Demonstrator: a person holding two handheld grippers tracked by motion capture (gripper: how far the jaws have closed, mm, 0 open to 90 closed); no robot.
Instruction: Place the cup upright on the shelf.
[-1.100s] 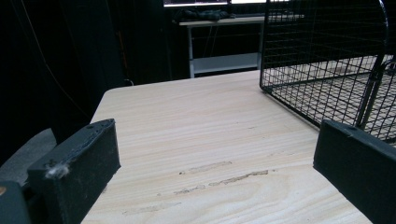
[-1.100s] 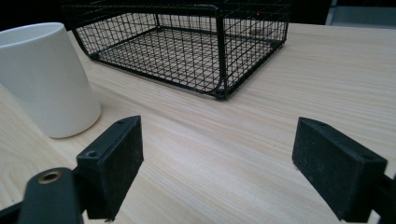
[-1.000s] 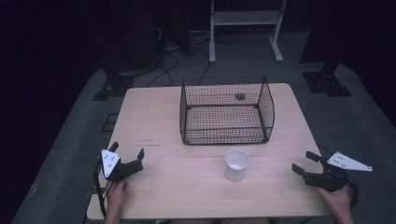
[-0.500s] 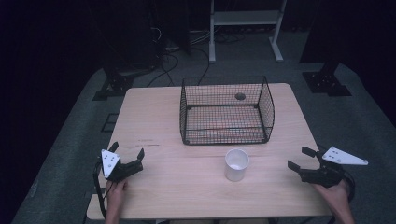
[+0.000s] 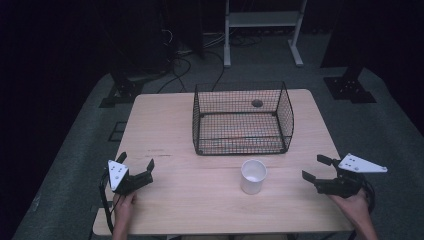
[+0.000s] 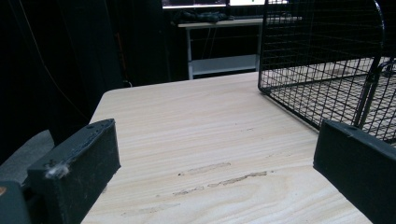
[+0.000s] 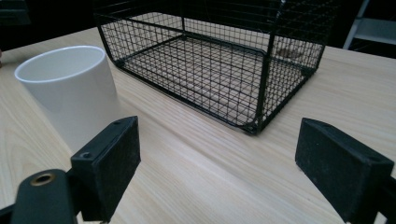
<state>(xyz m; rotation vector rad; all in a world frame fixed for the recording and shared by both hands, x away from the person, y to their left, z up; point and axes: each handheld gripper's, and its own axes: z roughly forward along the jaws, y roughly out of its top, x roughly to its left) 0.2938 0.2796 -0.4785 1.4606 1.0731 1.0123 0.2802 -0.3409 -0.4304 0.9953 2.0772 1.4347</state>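
Note:
A white cup (image 5: 253, 176) stands upright and empty on the wooden table (image 5: 165, 125), just in front of a black wire basket (image 5: 240, 91). My right gripper (image 5: 312, 167) hovers at the table's right edge and points left toward the cup. Its jaws have just been opening and nothing is between them. In the right gripper view the cup (image 7: 70, 88) sits left of and beyond my open right gripper (image 7: 217, 140), with the basket (image 7: 210, 60) behind. My left gripper (image 5: 136, 160) is at the front left, open and empty. The left gripper view shows bare tabletop between its spread jaws (image 6: 215, 135).
The basket (image 6: 322, 60) holds a small dark round thing (image 5: 257, 103) near its back wall. A white metal stand (image 5: 262, 20) and black stand bases with cables are on the grey floor beyond the table.
My right gripper has shifted a little to the left and lifted slightly off the table edge. The left gripper, the cup and the basket have stayed put.

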